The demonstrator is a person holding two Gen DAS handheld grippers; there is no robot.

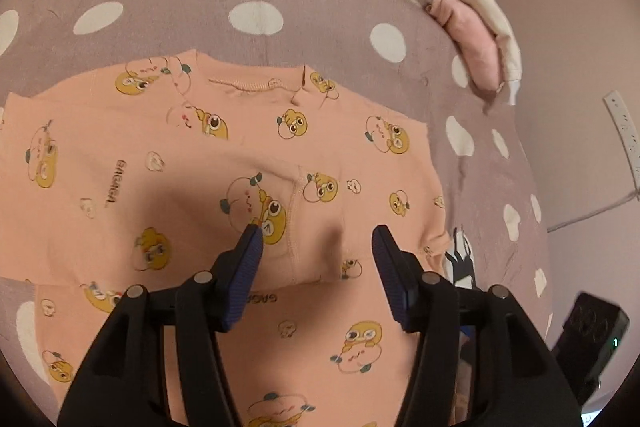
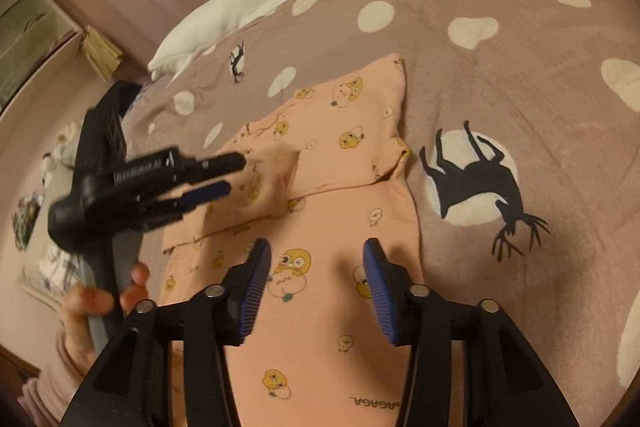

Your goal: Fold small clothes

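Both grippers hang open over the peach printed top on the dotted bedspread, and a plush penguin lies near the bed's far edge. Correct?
Not quite: in the right wrist view the plush is a white goose with an orange beak, not a penguin. The rest holds.

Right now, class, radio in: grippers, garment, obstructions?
Left gripper and right gripper: jaws open, empty. Peach top flat on bedspread, sleeve folded in. Nothing blocking.
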